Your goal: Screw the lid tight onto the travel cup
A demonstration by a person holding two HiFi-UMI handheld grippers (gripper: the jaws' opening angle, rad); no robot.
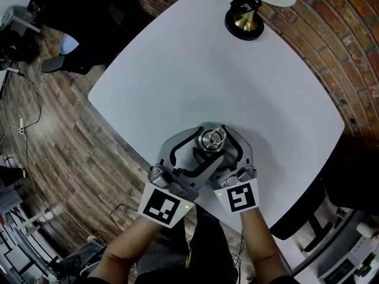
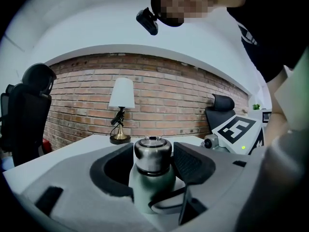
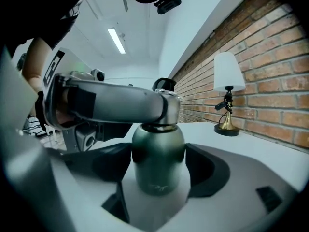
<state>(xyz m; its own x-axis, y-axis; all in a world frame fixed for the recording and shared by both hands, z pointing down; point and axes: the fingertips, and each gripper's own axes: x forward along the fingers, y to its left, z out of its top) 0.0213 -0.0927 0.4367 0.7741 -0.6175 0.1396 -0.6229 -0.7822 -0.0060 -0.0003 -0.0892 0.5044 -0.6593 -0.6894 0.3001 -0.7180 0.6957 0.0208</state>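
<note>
My left claw (image 2: pixel 153 161) stands open round the one lid (image 2: pixel 152 150). My right claw (image 3: pixel 159 166) stands open round the one cup (image 3: pixel 158 149), neither gripping. One lamp (image 1: pixel 244 21) sits upper right.

Green travel cup (image 3: pixel 158 161) stands upright on the white table (image 1: pixel 177 70), its steel lid (image 2: pixel 152 153) on top
</note>
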